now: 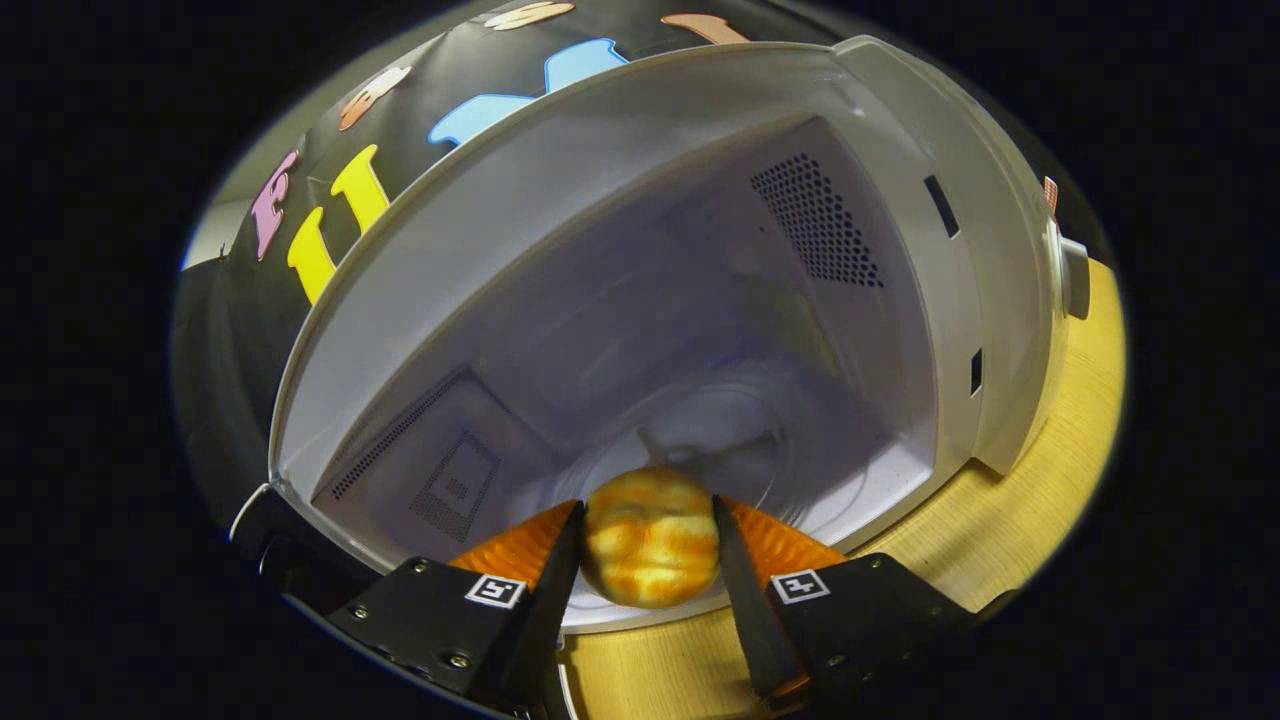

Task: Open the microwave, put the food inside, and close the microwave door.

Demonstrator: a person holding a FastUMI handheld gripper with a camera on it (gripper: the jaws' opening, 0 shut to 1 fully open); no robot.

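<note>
Gripper [650, 545] jaws narrowly parted, both clamping the round golden-brown bread roll [651, 550] — held at the near threshold of the open white plastic microwave [640, 180], ready for the far glass turntable [770, 470].

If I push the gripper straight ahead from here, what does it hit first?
Nothing close: the gripper, shut on the bun, points into the open microwave. Ahead lies the glass turntable, then probably the back wall. If the line dips, the bun would meet the turntable first; depth is hard to judge.
</note>
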